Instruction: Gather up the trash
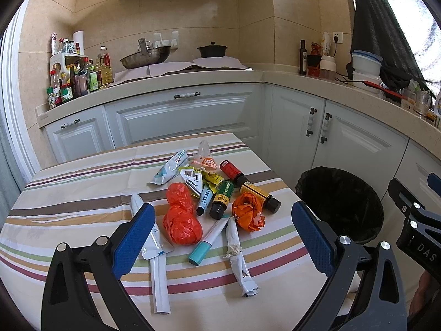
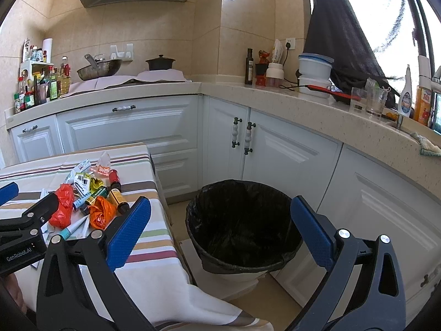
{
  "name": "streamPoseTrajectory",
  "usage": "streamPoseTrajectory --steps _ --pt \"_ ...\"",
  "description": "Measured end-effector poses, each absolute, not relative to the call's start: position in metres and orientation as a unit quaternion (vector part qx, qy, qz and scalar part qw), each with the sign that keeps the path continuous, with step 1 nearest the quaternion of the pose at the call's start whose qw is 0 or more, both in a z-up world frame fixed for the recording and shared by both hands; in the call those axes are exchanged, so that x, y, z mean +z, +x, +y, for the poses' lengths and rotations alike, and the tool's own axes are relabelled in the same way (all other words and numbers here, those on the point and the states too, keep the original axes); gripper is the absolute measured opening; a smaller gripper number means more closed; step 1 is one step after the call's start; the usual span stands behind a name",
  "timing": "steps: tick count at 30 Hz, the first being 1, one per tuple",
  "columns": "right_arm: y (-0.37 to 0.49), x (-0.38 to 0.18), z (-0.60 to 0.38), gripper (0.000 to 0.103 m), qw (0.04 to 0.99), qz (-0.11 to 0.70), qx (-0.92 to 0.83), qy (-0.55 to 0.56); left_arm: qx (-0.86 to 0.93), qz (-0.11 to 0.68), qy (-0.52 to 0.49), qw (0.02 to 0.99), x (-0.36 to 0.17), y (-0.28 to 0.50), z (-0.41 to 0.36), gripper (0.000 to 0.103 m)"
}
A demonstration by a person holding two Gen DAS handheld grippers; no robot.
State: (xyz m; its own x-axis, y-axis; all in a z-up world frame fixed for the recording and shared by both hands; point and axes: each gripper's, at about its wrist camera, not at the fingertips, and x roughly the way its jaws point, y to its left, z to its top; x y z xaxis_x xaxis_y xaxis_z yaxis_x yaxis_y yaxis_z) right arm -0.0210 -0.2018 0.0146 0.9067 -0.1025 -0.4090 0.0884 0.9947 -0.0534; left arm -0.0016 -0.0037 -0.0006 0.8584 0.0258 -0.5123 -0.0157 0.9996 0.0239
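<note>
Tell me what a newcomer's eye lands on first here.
First, the heap of litter in the middle of the striped tablecloth, above all the crumpled red plastic bag and the orange wrapper beside it. Next, the black-lined trash bin standing empty on the floor right of the table, below the white cabinets.

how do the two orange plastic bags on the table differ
The larger orange bag is redder, longer and knotted into two lumps, lying near the left claw. The smaller orange bag is a paler orange, crumpled into one loose wad, and sits nearer the bin, touching a brown bottle. Both are thin crinkled plastic on the striped tablecloth, ungrasped.
</note>
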Motion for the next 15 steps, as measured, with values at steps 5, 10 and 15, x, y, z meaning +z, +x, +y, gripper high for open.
streamPoseTrajectory --steps 5,10,15 --pt "-0.021 0.014 -0.201 0.099 0.976 0.211 -0.049 -0.017 0.009 0.267 0.008 0.964 0.0 0.0 -0.005 0.096" --pt "-0.02 0.014 -0.202 0.099 0.976 0.211 -0.049 -0.017 0.011 0.265 0.001 0.964 0.0 0.001 -0.002 0.096" --pt "-0.016 0.009 -0.201 0.099 0.975 0.218 -0.045 -0.014 0.009 0.288 -0.009 0.957 -0.004 0.006 0.006 0.096"
